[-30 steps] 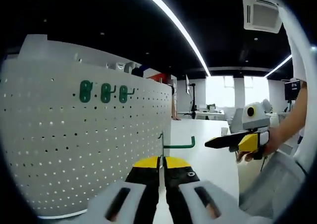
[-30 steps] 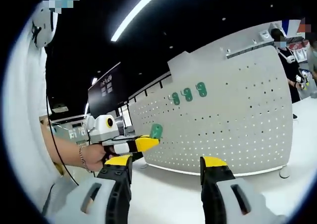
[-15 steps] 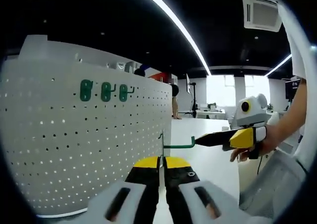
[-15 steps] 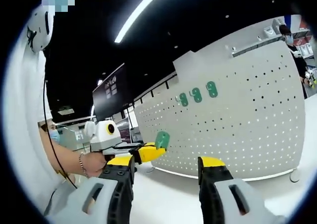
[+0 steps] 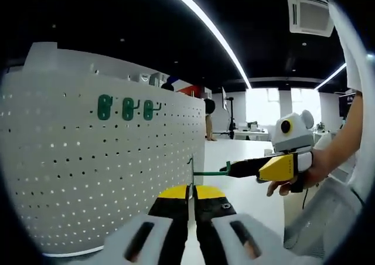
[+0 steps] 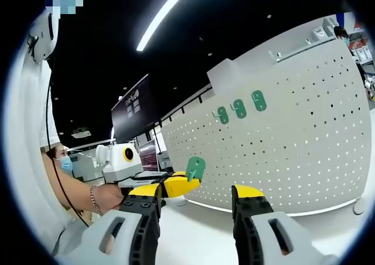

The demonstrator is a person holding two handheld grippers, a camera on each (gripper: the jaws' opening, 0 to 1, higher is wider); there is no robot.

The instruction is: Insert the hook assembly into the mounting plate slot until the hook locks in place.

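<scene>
The left tool [image 5: 191, 196] is closed on a green hook [image 5: 206, 172], pinching its flat plate edge-on between the jaws so the wire arm juts out sideways. In the right gripper view the same hook [image 6: 195, 168] shows its green plate face at the tip of the left tool [image 6: 176, 184]. The right tool [image 6: 196, 203] has its jaws spread wide with nothing between them. In the left gripper view it [image 5: 234, 169] comes in from the right, its dark tip at the curled end of the hook's arm; whether it touches cannot be told.

The white pegboard [image 5: 88, 177] stands upright on the white surface [image 5: 246, 192], and three green hooks [image 5: 126, 107] already sit in a row high on it. The held hook is in the air, well apart from the board.

The hook is not yet inserted. The main risk, as I judge it, is the right tool nudging the arm: the thin plate could twist or slip in the left tool's grip, leaving the tabs misaligned with the holes. A skewed approach could also jam the tabs halfway, so the hook looks seated without locking. Pushing hard might tip or slide the free-standing board.
</scene>
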